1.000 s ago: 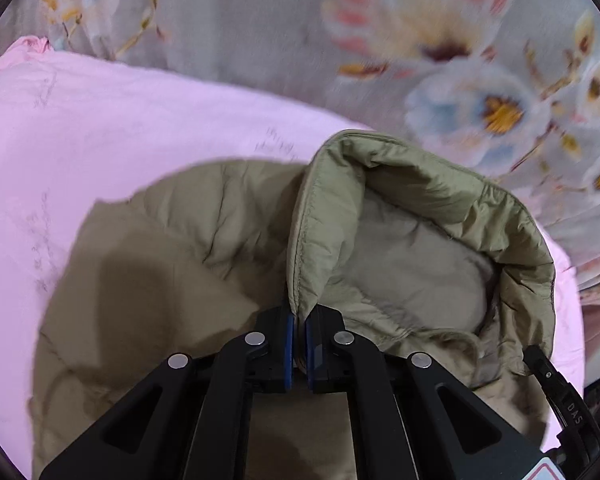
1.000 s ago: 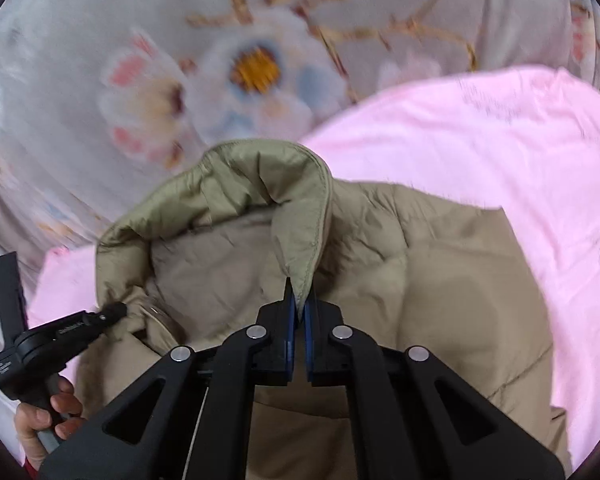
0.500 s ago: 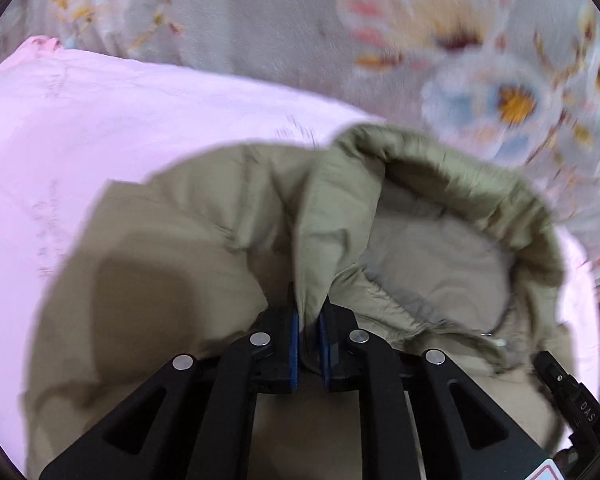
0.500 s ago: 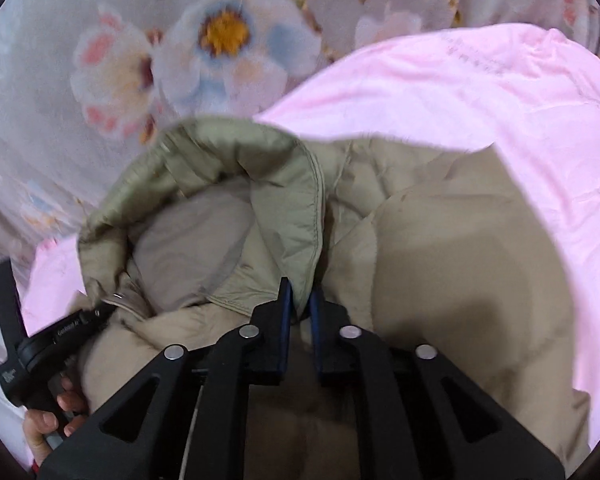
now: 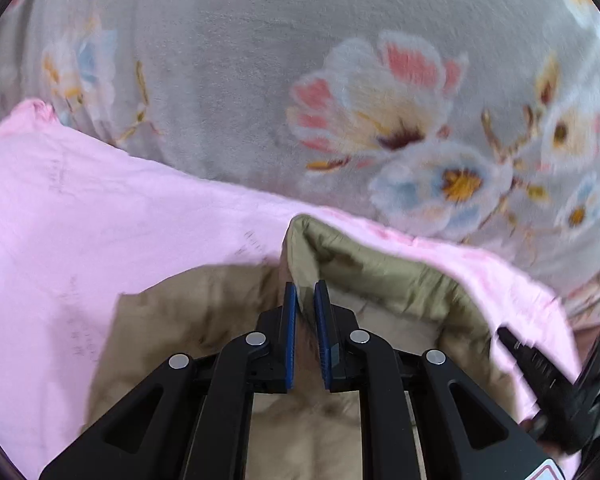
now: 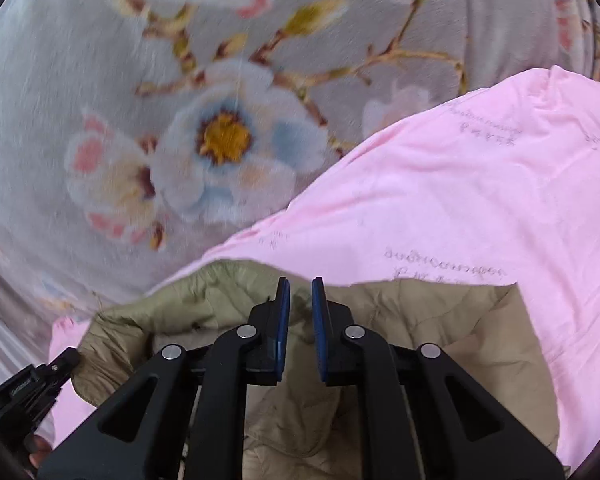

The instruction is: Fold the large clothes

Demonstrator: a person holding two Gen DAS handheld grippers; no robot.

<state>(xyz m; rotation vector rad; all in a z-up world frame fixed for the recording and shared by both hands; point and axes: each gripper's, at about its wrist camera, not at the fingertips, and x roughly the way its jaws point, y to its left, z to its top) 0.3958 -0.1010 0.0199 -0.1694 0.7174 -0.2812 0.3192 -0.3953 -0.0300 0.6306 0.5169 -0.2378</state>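
Your left gripper [image 5: 305, 294] and right gripper [image 6: 301, 292] stand narrowly parted, seemingly empty; the jacket [image 5: 188, 312] lies just below, collar between them

Olive-khaki quilted jacket [image 5: 204, 312] lies crumpled on the pink sheet [image 5: 100, 208]; its collar edge stands upright.

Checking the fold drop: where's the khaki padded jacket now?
In both wrist views the khaki padded jacket lies low and centre on the pink sheet.
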